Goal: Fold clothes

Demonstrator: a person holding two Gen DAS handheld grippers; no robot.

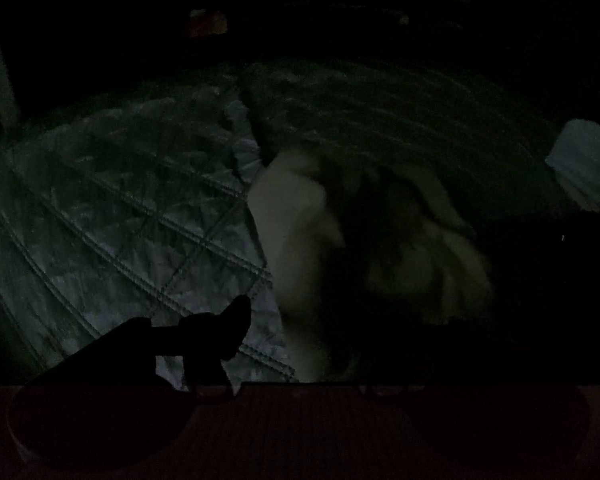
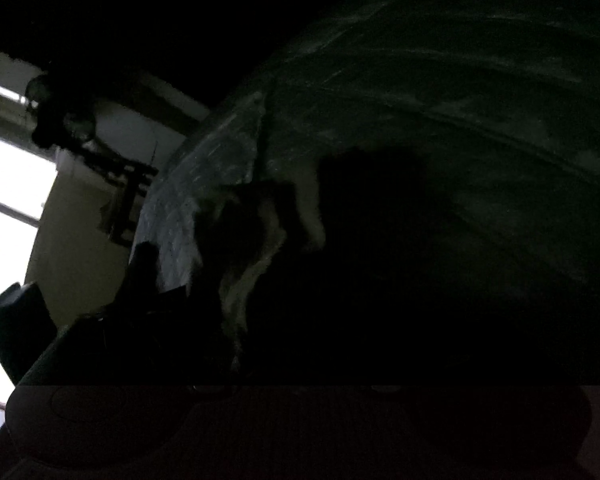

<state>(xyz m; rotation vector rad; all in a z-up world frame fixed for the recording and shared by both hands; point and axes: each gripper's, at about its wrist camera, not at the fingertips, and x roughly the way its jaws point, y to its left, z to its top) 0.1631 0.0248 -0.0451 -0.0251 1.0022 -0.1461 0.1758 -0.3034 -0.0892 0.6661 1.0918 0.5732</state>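
Room: very dark; a bright window (image 2: 8,216) lights the left edge of the right wrist view, with a dark chair-like frame (image 2: 130,196) beside it.
Surface: a quilted bedspread (image 1: 132,216) with stitched diamond lines, and a darker blanket (image 1: 380,112) lying over its far part.
Garment: a pale, blurred garment (image 1: 296,232) lies crumpled on the bed where quilt and blanket meet, just ahead of the left gripper; from the right wrist it shows as a pale rumpled strip (image 2: 252,268).
Left gripper (image 1: 324,344): only its left finger (image 1: 224,332) reads, a black shape over the quilt; the other is lost in the dark, so I cannot tell whether it grips the cloth.
Right gripper (image 2: 284,300): one dark finger (image 2: 142,268) stands far left, the other is perhaps hidden in shadow; the jaws look spread wide, pressing on nothing.
Other: a pale blue object (image 1: 584,160) sits at the right edge of the blanket.
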